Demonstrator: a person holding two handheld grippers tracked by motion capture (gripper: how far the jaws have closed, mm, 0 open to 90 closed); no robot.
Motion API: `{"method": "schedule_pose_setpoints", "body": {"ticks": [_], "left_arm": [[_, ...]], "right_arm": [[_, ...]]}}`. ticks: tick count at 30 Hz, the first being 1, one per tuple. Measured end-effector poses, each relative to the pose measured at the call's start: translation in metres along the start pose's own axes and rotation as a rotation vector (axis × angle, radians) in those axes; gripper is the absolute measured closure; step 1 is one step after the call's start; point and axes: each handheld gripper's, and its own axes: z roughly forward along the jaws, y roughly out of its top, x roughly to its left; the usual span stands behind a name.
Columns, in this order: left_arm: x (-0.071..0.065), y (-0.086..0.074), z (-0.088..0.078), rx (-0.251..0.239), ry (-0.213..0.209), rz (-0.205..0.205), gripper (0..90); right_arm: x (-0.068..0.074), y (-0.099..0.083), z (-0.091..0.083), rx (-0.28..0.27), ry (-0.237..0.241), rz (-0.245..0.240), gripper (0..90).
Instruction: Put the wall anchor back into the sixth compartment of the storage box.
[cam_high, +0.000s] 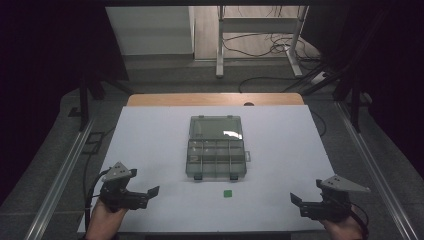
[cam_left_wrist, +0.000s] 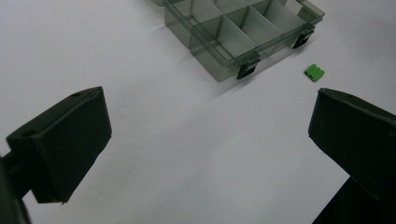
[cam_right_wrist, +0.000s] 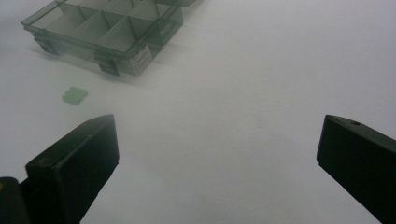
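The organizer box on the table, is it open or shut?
Open. The box has its clear lid folded back flat on the table behind it, and the left gripper view looks straight into bare compartments.

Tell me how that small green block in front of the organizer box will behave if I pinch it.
The green block looks like rigid moulded plastic, so probably stiff and very light. It lies flat and low on the smooth white table, so it may skid when nudged. Its blocky, ridged shape suggests it won't roll.

Left tool black with blocky jaws, grey three-cornered top plate, black trailing cable, right tool alike
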Motion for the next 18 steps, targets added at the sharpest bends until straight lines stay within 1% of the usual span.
{"method": "schedule_pose_setpoints", "body": {"ticks": [2, 5, 10, 15, 18], "left_arm": [[-0.001, 0.002, 0.003, 0.007, -0.002, 0.01, 0.0], [-0.004, 0.005, 0.008, 0.007, -0.006, 0.031, 0.0], [-0.01, 0.012, 0.017, 0.011, -0.028, 0.056, 0.0], [-0.011, 0.018, 0.023, 0.014, -0.077, 0.035, 0.0], [-0.014, 0.022, 0.028, 0.014, -0.096, 0.04, 0.0]], "right_arm": [[0.0, 0.0, 0.0, 0.005, -0.002, 0.003, 0.0], [-0.001, 0.0, 0.001, 0.008, 0.013, 0.02, 0.0], [-0.002, -0.001, 0.0, 0.006, 0.01, 0.028, 0.0], [-0.003, -0.001, 0.0, 0.004, 0.012, 0.034, 0.0], [-0.003, 0.0, -0.001, -0.003, 0.013, 0.04, 0.0]]}}
